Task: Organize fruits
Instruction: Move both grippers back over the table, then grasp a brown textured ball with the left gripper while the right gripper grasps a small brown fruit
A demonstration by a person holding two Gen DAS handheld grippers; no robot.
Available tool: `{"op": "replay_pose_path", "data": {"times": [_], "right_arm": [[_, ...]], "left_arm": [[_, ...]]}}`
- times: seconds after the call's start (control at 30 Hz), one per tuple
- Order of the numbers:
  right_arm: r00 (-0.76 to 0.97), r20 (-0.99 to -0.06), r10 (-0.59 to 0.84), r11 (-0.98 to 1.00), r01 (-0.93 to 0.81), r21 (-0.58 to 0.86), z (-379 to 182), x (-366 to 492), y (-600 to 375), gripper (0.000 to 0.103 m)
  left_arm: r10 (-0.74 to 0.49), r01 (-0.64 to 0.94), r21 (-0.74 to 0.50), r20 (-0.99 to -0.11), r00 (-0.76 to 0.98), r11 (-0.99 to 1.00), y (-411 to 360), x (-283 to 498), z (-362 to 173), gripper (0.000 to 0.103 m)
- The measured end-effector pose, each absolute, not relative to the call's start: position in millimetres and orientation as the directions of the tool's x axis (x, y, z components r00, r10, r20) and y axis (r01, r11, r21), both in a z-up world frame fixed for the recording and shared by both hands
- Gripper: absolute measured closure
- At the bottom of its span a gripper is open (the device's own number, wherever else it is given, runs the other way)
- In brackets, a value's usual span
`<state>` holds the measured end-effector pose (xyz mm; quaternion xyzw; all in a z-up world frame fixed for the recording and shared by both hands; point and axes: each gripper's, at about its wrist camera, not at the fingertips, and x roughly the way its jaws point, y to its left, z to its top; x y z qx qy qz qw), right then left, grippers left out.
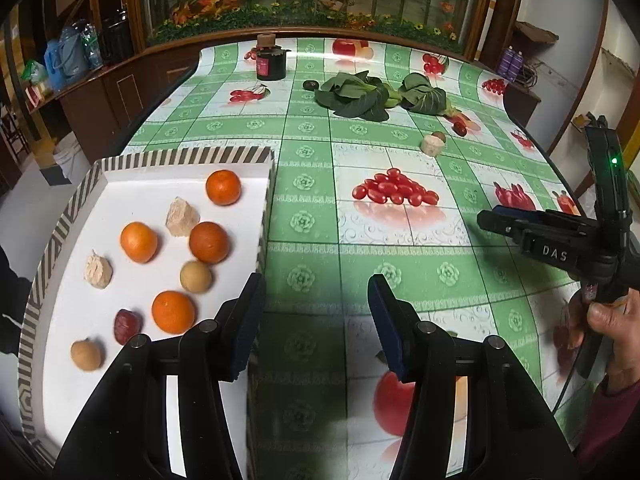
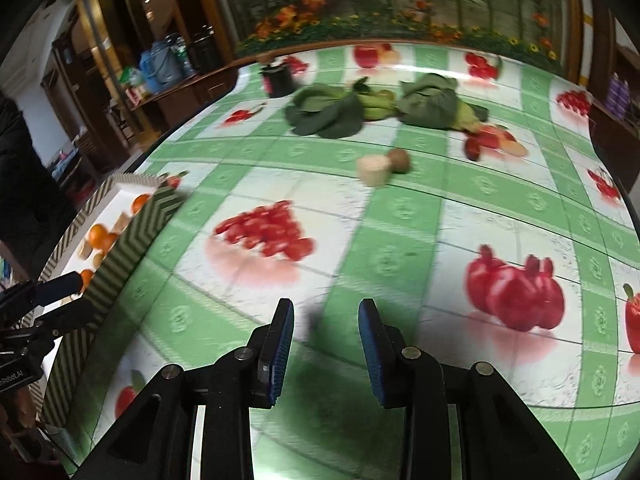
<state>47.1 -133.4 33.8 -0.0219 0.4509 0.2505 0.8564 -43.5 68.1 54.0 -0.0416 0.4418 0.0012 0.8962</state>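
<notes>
Your tray (image 1: pixel 60 240) already has most of the haul: four oranges (image 1: pixel 138 241), a couple of pale round fruits and some beige chunks. What's left sits way out on the tablecloth (image 1: pixel 320 248), up around 1 o'clock from the left gripper (image 1: pixel 316 300): a small brown fruit (image 2: pixel 400 160) touching a pale stubby chunk (image 2: pixel 374 170), with a dark red one (image 2: pixel 472 148) a bit further right by the greens (image 1: pixel 360 96).

Both tools are empty. The left gripper's jaws stand wide next to the tray's near corner, and the right gripper (image 2: pixel 326 328) is gapped narrower, over bare cloth.

Go with the right one, it's closer. Its view is smeared, so I can't swear what that brown fruit is. Come in low, straddle only the brown one, and keep the chunk outside the pads or you'll shove both away
</notes>
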Motion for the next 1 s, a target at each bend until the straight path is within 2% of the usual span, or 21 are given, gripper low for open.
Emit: {"op": "replay_pose_path", "data": {"times": [0.2, 0.5, 1.0], "right_arm": [[0.486, -0.78, 0.394, 0.887, -0.424, 0.183, 35, 72, -148, 0.07], [0.51, -0.794, 0.331, 0.9, -0.424, 0.103, 31, 130, -147, 0.07], [0.521, -0.778, 0.35, 0.856, -0.515, 0.04, 21, 181, -124, 0.07]], "left_arm": [[-0.096, 0.011, -0.112, -0.789, 0.607, 0.994, 49, -19, 62, 0.051], [-0.158, 0.075, -0.141, -0.801, 0.578, 0.987, 20, 33, 65, 0.051], [-0.189, 0.158, -0.122, -0.825, 0.533, 0.98, -7, 108, 43, 0.051]]}}
